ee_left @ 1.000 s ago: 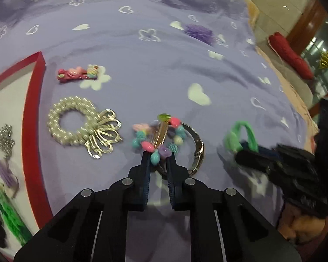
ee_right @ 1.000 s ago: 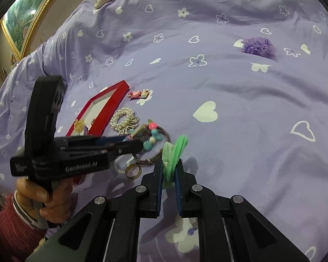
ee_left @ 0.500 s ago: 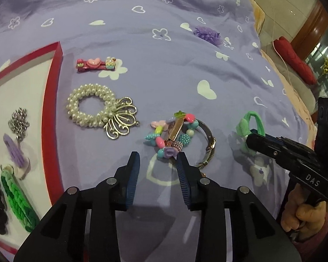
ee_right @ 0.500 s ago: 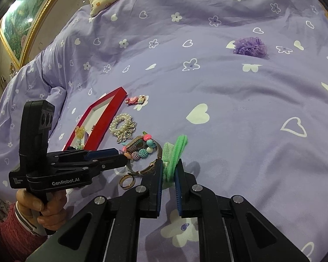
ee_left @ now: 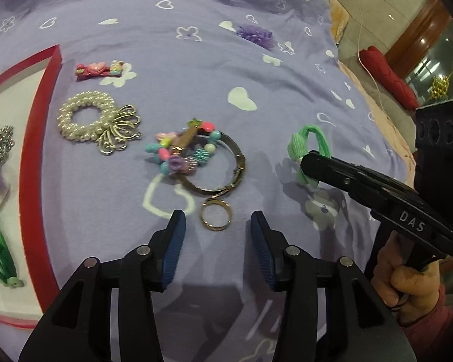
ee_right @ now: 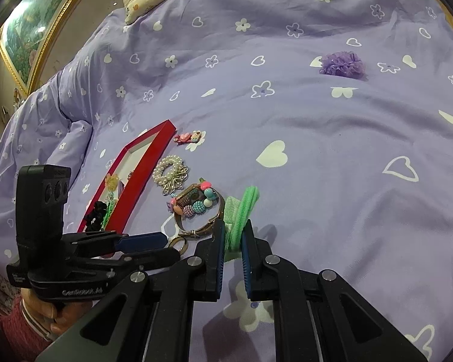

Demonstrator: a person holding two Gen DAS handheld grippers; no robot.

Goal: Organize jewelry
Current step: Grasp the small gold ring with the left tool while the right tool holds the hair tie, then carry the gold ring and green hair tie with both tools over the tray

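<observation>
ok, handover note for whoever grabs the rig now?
Left gripper: empty, jaws opening, gold ring on the bedspread just ahead of them.
Right gripper: shut on green hair tie.
In red tray: a green braided piece, purple and silver bits.
Left on bed: pearl tie, pink clip, beaded bracelet, bangle, ring, purple scrunchie.

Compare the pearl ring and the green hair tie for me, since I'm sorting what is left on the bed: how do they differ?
The pearl ring is white beads with a metal butterfly charm; the green hair tie is plain knit fabric. The pearl ring lies flat and free beside the red tray; the green hair tie is pinched upright in the right gripper. Both are loops outside the tray.
</observation>
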